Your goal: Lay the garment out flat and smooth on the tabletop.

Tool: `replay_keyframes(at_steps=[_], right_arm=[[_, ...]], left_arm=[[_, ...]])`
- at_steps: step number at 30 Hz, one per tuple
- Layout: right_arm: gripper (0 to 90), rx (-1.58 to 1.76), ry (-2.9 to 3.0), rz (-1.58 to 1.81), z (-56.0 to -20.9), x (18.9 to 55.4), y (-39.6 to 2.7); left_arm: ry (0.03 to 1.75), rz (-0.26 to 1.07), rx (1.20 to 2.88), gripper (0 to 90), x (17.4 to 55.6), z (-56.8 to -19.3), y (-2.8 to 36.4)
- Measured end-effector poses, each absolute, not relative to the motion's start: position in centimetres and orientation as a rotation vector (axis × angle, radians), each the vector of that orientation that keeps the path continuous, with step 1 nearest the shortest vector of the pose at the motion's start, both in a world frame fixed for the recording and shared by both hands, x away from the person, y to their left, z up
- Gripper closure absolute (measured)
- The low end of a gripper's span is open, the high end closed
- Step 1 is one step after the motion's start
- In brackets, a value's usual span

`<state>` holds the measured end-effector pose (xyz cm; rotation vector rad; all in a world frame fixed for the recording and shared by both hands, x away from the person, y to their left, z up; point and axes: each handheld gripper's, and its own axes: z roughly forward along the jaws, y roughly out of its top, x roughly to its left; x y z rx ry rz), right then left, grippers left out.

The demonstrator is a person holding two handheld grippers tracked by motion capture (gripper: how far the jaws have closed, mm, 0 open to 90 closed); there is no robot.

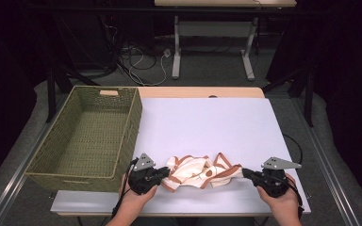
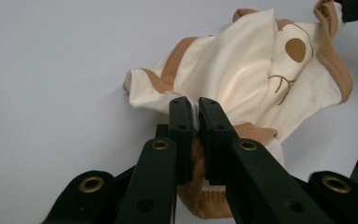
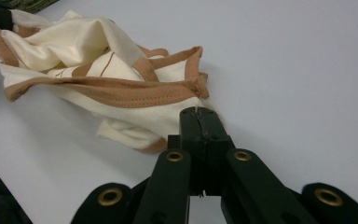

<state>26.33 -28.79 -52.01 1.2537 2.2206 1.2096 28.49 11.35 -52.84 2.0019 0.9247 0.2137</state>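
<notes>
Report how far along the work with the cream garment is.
Done: both ends are gripped. The left gripper and the right gripper have their jaws shut on the cream garment, which sags bunched on the white table between them. In hand: holding it stretched between the two. Left: likely spreading or folding it; the wicker basket holds nothing.

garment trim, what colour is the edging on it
Tan-brown edging on the cream garment, clearest in the right gripper view.

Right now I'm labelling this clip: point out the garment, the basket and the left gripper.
garment [image 1: 195, 170], high view, cream middle fold.
basket [image 1: 130, 123], high view, right woven wall.
left gripper [image 2: 198, 114], left gripper view, midway between its jaw tips, shut on the garment.
</notes>
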Motion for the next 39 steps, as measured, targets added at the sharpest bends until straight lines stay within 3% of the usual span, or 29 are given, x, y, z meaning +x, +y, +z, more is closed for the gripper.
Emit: replay_keyframes(at_steps=[7,18,32,39], right_arm=[[89.8,1.234,2.281,1.180,-52.8,26.5,-28.5],[79.6,1.246,2.239,1.225,-52.1,26.1,-29.0],[44.1,1.213,2.204,1.202,-52.3,26.7,-28.0],[32.4,1.231,2.193,1.190,-52.2,27.1,-27.5]], left_arm=[[0.929,0.198,2.009,80.8,28.5,-53.0,11.6],[0.943,0.207,1.984,69.4,28.6,-52.5,12.1],[0.971,0.240,1.919,48.3,29.0,-52.7,12.4],[0.972,0.278,1.936,40.1,29.5,-53.1,12.3]])
